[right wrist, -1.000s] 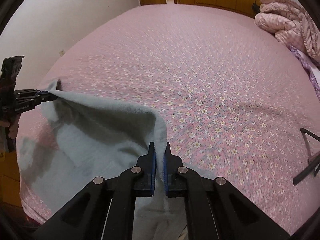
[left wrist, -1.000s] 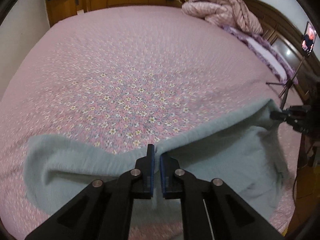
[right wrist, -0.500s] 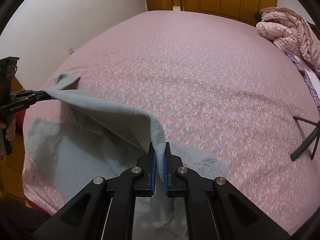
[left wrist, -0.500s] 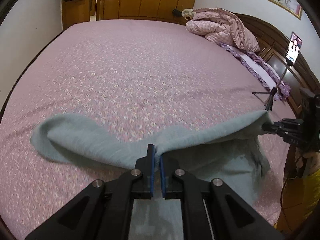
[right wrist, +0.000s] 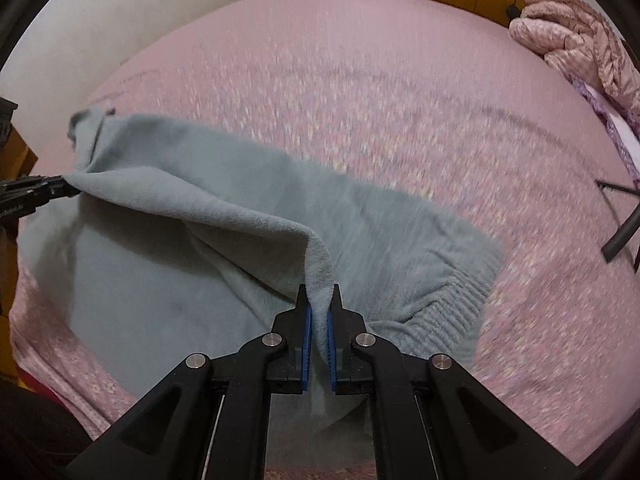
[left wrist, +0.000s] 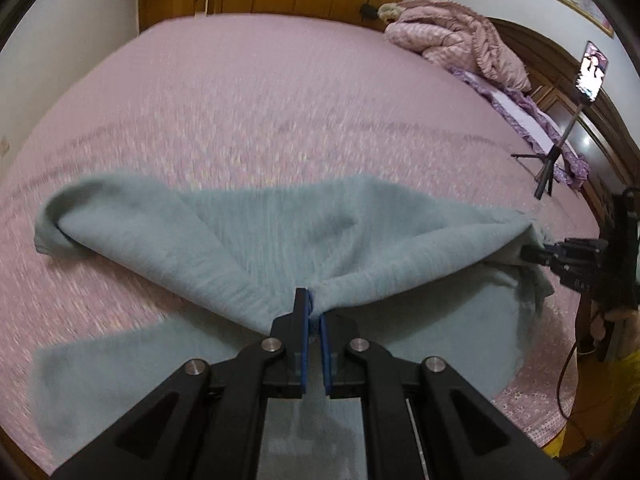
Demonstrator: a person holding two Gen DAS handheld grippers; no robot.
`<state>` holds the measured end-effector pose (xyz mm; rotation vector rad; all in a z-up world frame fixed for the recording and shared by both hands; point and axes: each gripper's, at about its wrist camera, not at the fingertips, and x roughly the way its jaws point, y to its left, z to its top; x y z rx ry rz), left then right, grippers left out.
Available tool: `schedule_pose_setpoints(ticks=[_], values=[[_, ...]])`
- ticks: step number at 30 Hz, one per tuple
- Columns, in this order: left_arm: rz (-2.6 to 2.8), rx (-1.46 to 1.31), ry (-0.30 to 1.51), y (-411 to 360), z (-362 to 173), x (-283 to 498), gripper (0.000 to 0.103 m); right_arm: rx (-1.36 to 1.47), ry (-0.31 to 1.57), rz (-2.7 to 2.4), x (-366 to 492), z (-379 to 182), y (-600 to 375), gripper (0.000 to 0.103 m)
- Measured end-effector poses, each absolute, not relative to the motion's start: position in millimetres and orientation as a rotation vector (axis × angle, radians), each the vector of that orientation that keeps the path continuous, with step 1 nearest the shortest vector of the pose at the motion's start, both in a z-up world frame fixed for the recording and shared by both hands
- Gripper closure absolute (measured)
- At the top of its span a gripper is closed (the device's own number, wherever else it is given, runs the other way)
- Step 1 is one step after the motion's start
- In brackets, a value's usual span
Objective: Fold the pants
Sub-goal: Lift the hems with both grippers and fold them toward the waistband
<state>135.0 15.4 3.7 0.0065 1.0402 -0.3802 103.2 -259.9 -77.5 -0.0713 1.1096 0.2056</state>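
Since a second ago I've carried the held edge of the pants [left wrist: 280, 236] up and back toward me; more grey cloth now lies doubled over itself, and the far flap has rolled into a loop on the bedspread [left wrist: 280, 100]; both views are motion-blurred, so I'm still mid-swing.

Left gripper [left wrist: 314, 312] is clenched on the pants' edge, blue pads pinching a thin bunch of fabric; right gripper [right wrist: 319, 312] is clamped the same way on a thicker fleece fold; I hold two points along one edge so the cloth hangs taut between them and folds as a straight line rather than sagging.

Pants sit on the near side of the bedspread, lower layer flat on it, upper layer lifted off it by both grips; ribbed waistband [right wrist: 448, 304] lies on the bedspread just right of the right gripper.

My guess: the first lengthwise fold is about half done; next I lower both grips together to lay the edge down; uneven lowering risks a skewed crease.
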Motion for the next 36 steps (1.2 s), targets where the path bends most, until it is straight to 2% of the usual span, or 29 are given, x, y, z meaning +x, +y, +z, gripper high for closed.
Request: schedule_pose_setpoints(ticks=[7, 14, 20, 25, 30, 33, 36], values=[[-0.349, -0.006, 1.074, 14, -17, 137, 0.098, -0.046, 1.087, 0.190, 100, -87, -261, 0.095], [-0.330, 0.017, 0.948, 17, 19, 111, 0.098, -0.047, 0.994, 0.191, 72, -48, -260, 0.095], [-0.346, 0.018, 0.898, 19, 43, 67, 0.098, -0.023, 0.984, 0.211, 41, -40, -262, 0.095], [-0.356, 0.042, 0.974, 16, 14, 33, 0.098, -0.018, 1.054, 0.198, 26, -71, -262, 0.094], [-0.340, 0.038, 1.140, 12, -37, 29, 0.098, 0.030, 1.101, 0.167, 21, -96, -266, 0.087], [-0.334, 0.047, 1.170, 10, -46, 32, 0.097, 0.032, 1.093, 0.158, 18, -94, -266, 0.084], [-0.339, 0.060, 1.177, 7, -43, 33, 0.089, 0.029, 1.096, 0.154, 11, -87, -267, 0.078]])
